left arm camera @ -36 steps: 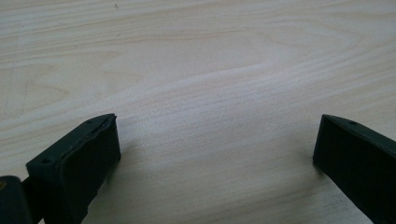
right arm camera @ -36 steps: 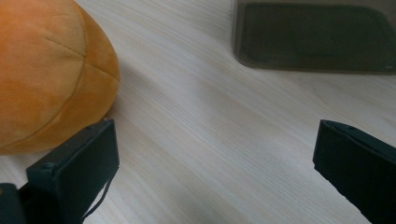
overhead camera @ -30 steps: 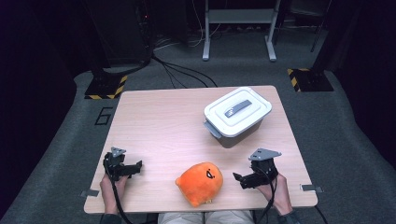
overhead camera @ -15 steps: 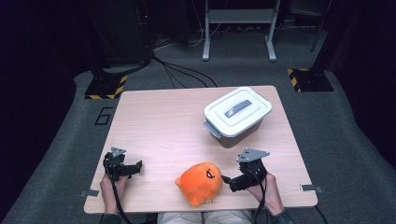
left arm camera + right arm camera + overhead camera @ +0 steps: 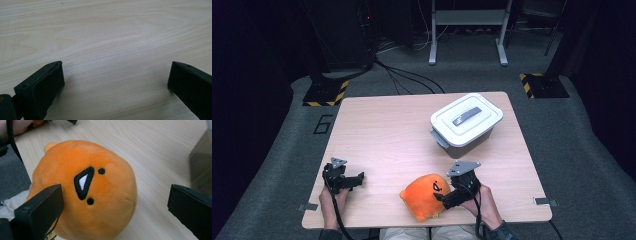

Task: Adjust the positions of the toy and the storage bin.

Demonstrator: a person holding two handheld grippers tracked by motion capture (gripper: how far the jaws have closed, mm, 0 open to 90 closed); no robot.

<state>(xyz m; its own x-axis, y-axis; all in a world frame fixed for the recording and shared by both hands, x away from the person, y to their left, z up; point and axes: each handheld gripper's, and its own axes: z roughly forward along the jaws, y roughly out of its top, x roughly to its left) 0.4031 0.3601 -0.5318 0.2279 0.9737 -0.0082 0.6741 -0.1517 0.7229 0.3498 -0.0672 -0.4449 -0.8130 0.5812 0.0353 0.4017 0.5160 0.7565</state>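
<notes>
While the orange plush (image 5: 426, 195) sits near the front edge of the tabletop (image 5: 402, 135), a bit right of centre, the right tongs (image 5: 446, 196) are right up against its right side, held in the person's right hand (image 5: 479, 202). In the right gripper view the plush (image 5: 85, 190) lies between the 2 jaws, which stand spread wide: the left jaw overlaps the plush's lower left flank, contact can't be confirmed, and the right jaw is well clear of it with bare wood in the gap. Not pinching anything. Plush face is visible there: black-outlined white triangle plus 2 black dots, facing up toward the camera. The left tongs (image 5: 354, 178) are well to the left of the plush, near the front-left corner of the tabletop, held low over the wood in the left hand (image 5: 333, 199). In the left gripper view the jaws are spread wide too, with plain wood grain between them. The white lidded box (image 5: 466, 124) stands behind and to the right of the plush, well apart from it, lid on, grey handle on top, set at an angle to the tabletop edges. Its dark side wall (image 5: 201, 162) shows at the right edge of the right gripper view, beyond the plush.
</notes>
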